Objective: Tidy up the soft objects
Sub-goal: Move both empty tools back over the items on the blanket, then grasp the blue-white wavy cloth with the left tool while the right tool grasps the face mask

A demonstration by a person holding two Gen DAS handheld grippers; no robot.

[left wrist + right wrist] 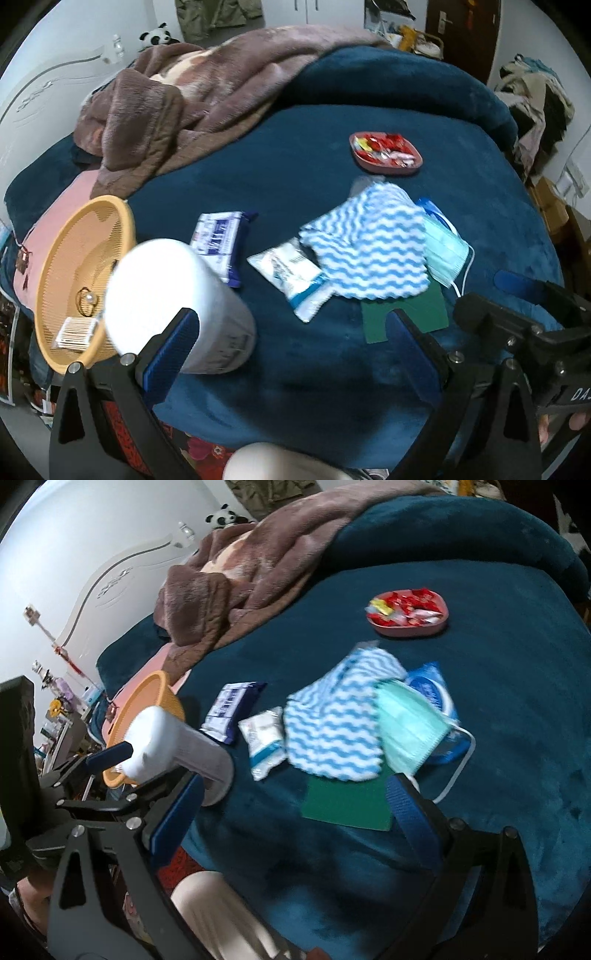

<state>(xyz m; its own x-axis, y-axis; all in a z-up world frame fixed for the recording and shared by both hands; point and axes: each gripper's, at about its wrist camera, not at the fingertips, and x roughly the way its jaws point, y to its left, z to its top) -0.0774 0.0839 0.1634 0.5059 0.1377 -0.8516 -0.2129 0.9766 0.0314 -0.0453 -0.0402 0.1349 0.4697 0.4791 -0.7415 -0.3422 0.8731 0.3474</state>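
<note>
My left gripper (pixel 291 339) fingers wide apart, empty; white paper roll (pixel 177 306) touching left finger, beside orange mesh basket (pixel 122 221) on blue bed. Judgement: centre roll, close gently. Right gripper (pixel 295 794) open, empty, over green card (pixel 343 805).

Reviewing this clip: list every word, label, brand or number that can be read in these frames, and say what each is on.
"DA": white letters on the black body of the right gripper, cut off at the frame edge.
dark blue tissue pack: printing too blurred to read.
white sachet: print too small and blurred.
blue wipes pack: label blurred, unreadable.
red dish of wrapped sweets: wrappers unreadable.
Nothing else legible.
</note>
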